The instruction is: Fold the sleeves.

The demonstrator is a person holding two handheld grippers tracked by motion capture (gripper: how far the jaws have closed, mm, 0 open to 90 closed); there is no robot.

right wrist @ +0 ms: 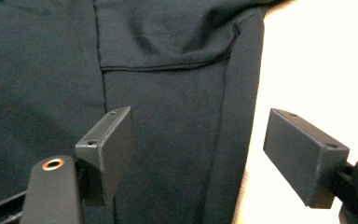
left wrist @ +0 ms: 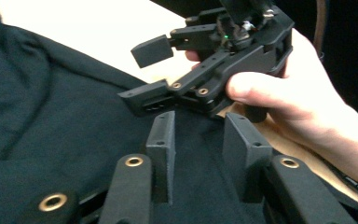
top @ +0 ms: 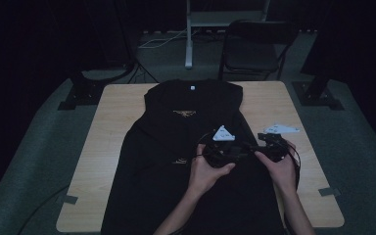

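The black shirt (top: 186, 147) lies flat on the bench (top: 112, 147), collar at 12 o'clock, hem toward the person; its right side edge runs beside bare wood at about 3 o'clock. Both hands work that edge. The right tongs (right wrist: 196, 158) are spread wide and straddle the shirt's side edge, one jaw over cloth, the other over wood, pinching nothing. The left tongs (left wrist: 198, 149) are part open with cloth beneath them but nothing gripped, just beside the right hand (left wrist: 303, 98).

The step looks like taking hold of the right edge, probably for a fold, though the dim high view leaves that unsure. To do it well, lower the right tongs until one jaw slips under the edge, pinch all layers, and have the left tongs grip the same edge farther along so it lifts straight.
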